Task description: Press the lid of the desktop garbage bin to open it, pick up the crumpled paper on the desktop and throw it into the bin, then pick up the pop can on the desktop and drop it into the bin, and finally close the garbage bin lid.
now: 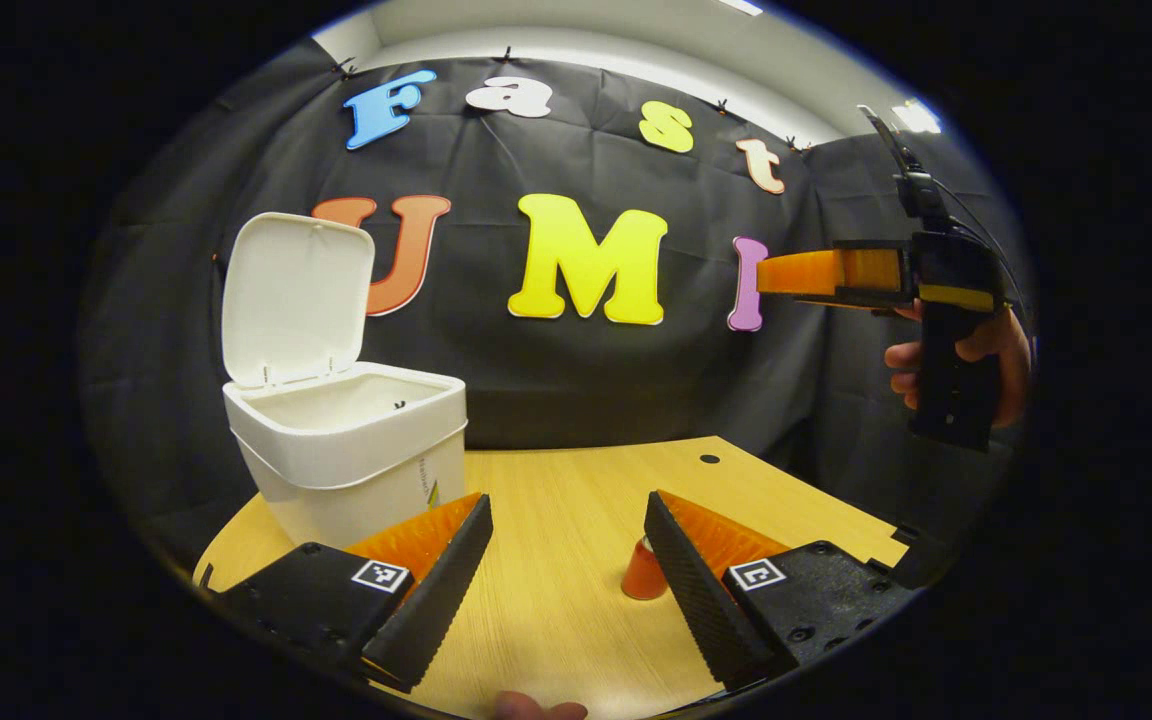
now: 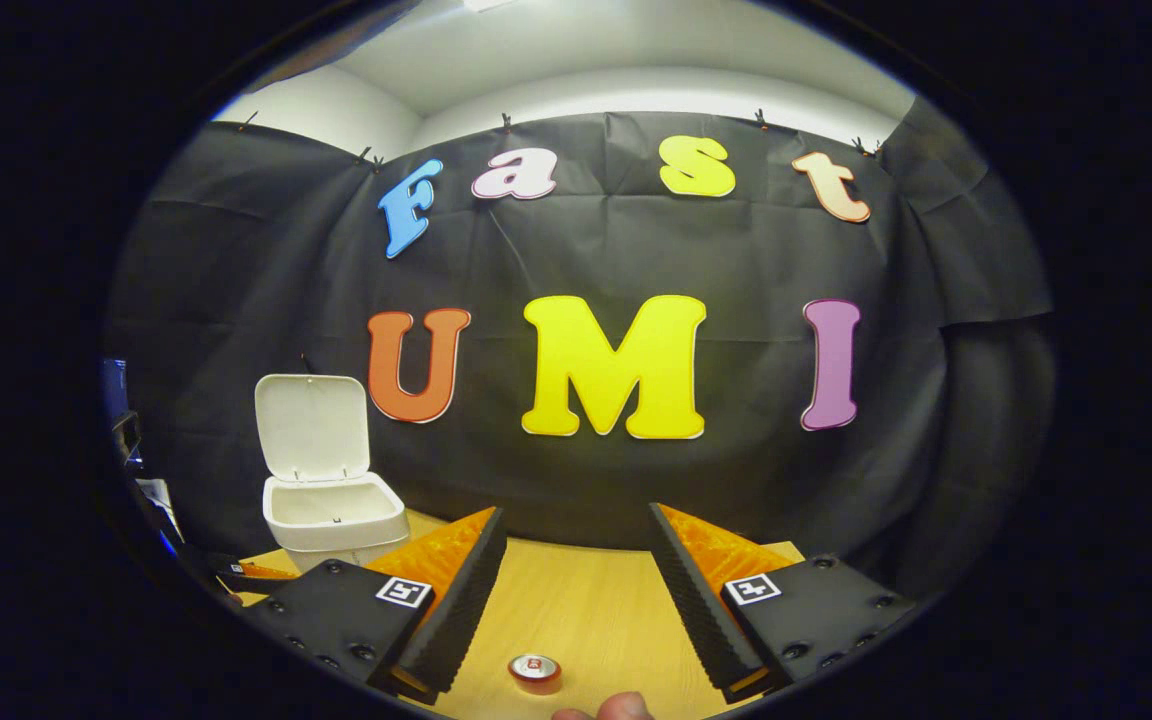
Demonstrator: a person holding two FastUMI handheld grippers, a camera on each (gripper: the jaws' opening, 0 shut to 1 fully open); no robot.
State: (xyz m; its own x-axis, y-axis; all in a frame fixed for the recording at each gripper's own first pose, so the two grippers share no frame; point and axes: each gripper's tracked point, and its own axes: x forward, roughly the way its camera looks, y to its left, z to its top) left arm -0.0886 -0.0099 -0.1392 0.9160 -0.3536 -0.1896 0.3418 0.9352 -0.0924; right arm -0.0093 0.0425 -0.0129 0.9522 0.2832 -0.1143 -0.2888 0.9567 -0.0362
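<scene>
A white plastic desktop garbage bin [image 1: 351, 455] stands at the back left of a pale wood-grain table [image 1: 576, 560], its hinged lid [image 1: 296, 298] tipped up & back, so the opening faces up; inside, no paper can be made out w/ certainty, and no crumpled paper is seen on the table. A short red pop can [image 1: 644, 572] stands upright on the table, well apart from the bin to its right. In the left gripper view, the left gripper [image 1: 568, 570] is low over the table w/ jaws spread wide & nothing between them; the can sits just beside its right-hand finger. Farther off at upper right, a hand [image 1: 966, 355] holds the other tool up in the air. In the right gripper view, the right gripper [image 2: 576, 590] also has jaws apart & empty, the can [image 2: 534, 672] low in front, top visible. Judged step: lid open, paper likely done, can pickup now due. Next move calls for centring a gripper's jaws around the can, then closing on its sides w/o tipping it.
</scene>
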